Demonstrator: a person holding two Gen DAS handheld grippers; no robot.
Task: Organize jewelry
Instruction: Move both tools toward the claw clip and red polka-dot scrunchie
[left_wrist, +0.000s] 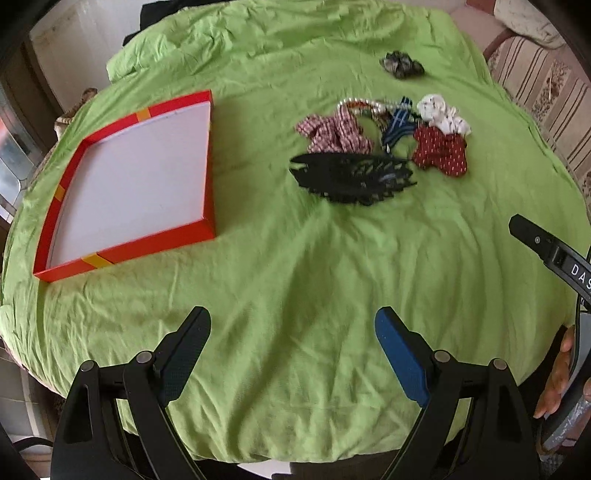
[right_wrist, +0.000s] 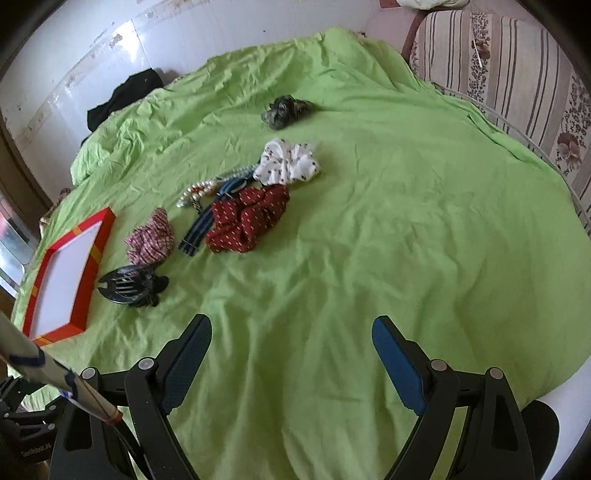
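Observation:
A shallow red box (left_wrist: 207, 162) with a white inside lies on the green cloth at the left; it also shows in the right wrist view (right_wrist: 88, 266). To its right lies a pile: a black hair claw (left_wrist: 351, 177) (right_wrist: 129, 286), a red-checked scrunchie (left_wrist: 334, 133) (right_wrist: 151, 236), a pearl strand (left_wrist: 364, 102) (right_wrist: 199, 192), a blue striped band (left_wrist: 397, 125) (right_wrist: 199, 230), a white scrunchie (left_wrist: 443, 112) (right_wrist: 288, 162) and a dark red scrunchie (left_wrist: 441, 149) (right_wrist: 247, 218). A dark scrunchie (left_wrist: 402, 64) (right_wrist: 286, 110) lies apart, farther back. My left gripper (left_wrist: 293, 328) and right gripper (right_wrist: 291, 336) are open and empty, short of the pile.
The green cloth (left_wrist: 295, 266) covers a round table. A striped sofa (right_wrist: 517, 74) stands at the right and a wall (right_wrist: 92, 48) behind. Black cloth (right_wrist: 125, 92) lies at the far edge. The other gripper's black body (left_wrist: 546, 251) shows at the right of the left wrist view.

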